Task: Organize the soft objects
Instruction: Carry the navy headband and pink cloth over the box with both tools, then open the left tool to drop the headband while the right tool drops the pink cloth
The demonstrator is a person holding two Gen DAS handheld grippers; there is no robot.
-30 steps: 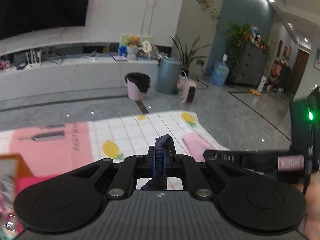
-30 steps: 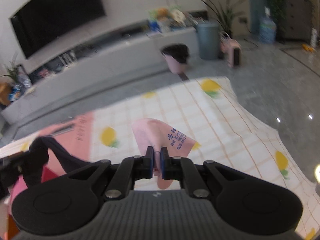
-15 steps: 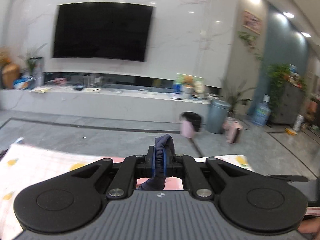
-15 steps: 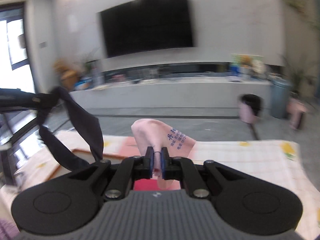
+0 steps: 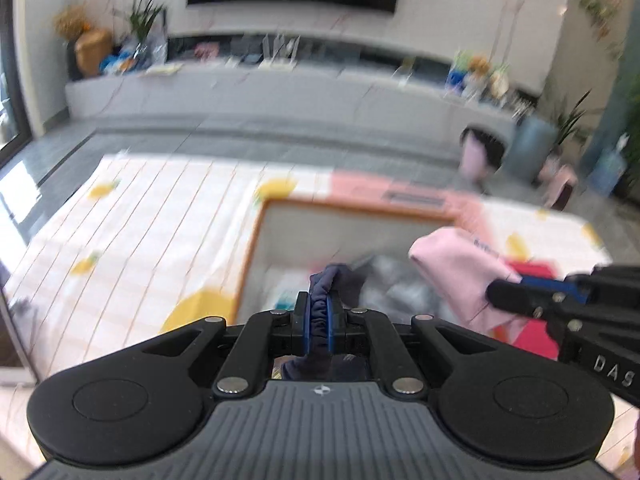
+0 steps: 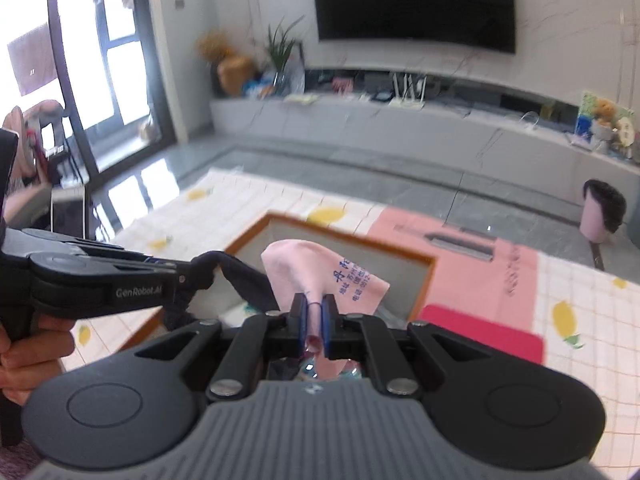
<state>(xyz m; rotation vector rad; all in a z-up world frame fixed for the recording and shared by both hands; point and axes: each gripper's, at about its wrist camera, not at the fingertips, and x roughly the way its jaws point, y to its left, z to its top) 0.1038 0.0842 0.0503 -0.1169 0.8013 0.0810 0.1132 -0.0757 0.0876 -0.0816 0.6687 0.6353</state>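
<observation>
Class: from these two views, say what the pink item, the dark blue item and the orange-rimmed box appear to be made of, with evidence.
Pink cloth: thin matte fabric, draping, with blue printing. Navy garment: soft matte fabric, bunched in folds between the left tongs. Box: rigid-looking straight walls with an orange rim; material unclear, too blurred.

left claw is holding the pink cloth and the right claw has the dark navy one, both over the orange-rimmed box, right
The cloths are swapped. In the left wrist view the left claw is shut on the dark navy cloth; in the right wrist view the right claw is shut on the pink cloth. Both are over the orange-rimmed box.
</observation>
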